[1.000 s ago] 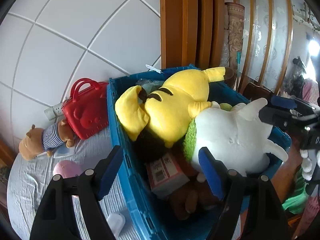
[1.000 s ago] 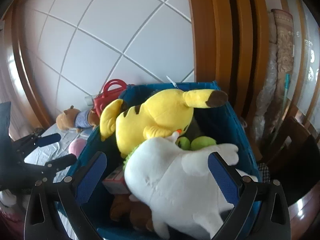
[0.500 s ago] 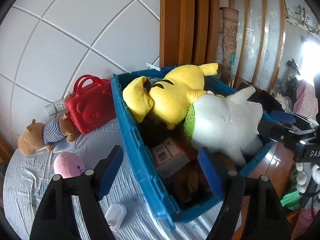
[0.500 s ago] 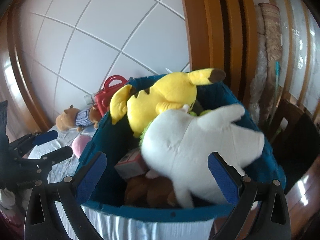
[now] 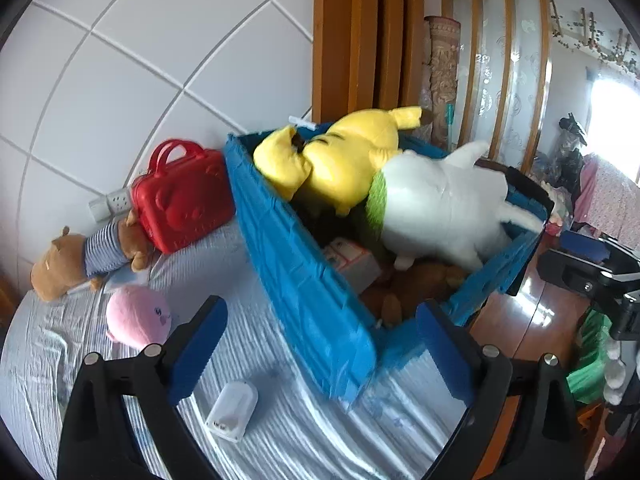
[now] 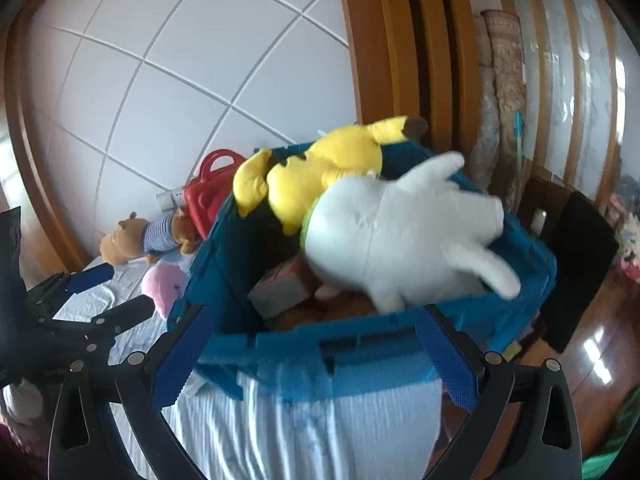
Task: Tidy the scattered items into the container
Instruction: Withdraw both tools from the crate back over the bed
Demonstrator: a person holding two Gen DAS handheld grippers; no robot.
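Note:
A blue crate [image 5: 304,280] [image 6: 352,352] stands on the striped cloth. It holds a yellow plush [image 5: 344,160] [image 6: 316,176], a white plush [image 5: 440,208] [image 6: 400,232], a small box [image 5: 352,260] and brown toys. Left of it on the cloth lie a red case [image 5: 184,196] [image 6: 208,192], a striped-shirt bear [image 5: 80,256] [image 6: 140,236], a pink plush [image 5: 136,316] [image 6: 164,284] and a small white device [image 5: 232,404]. My left gripper [image 5: 320,352] is open and empty before the crate's near corner. My right gripper [image 6: 316,356] is open and empty at the crate's front wall.
A white tiled wall and wooden frames stand behind the crate. A glossy wooden floor [image 5: 532,312] lies to the right, with a dark mat [image 6: 576,264] and cluttered items beyond. The table edge runs just past the crate on the right.
Both grippers have pulled back and away from the crate. The white plush lies in the crate, free of the right gripper's fingers. More of the cloth and the white device have come into view.

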